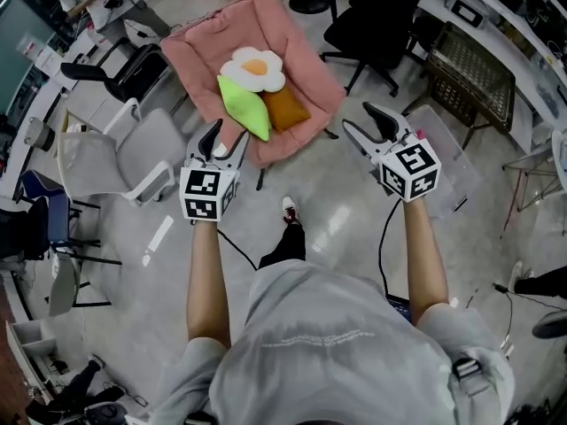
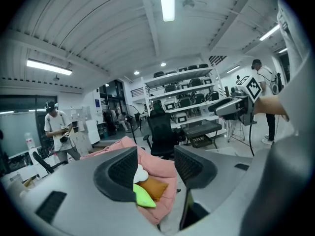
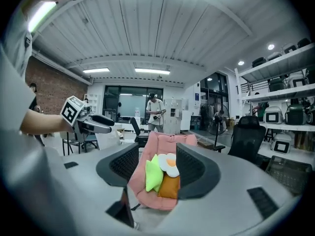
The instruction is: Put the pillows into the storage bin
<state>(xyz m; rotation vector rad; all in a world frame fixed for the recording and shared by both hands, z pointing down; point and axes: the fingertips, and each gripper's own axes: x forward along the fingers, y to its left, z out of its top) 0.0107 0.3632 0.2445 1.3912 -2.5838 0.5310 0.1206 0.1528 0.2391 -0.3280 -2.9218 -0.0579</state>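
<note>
Bright, even indoor light comes from long ceiling tubes [image 2: 167,1], which burn out to white glare in the left gripper view. The glossy floor [image 1: 354,224] carries pale reflections and only soft shadows. Both gripper views bend strongly toward the edges, with black corners and a soft, unfocused near foreground.

I read no legible text, number or brand in any view. The marker cube [image 1: 209,195] on the left gripper [image 1: 229,135], like the one on the right gripper [image 1: 357,116], carries only black-and-white square patterns. The faint print across the near grey sweatshirt [image 1: 323,336] is too small to read.
</note>
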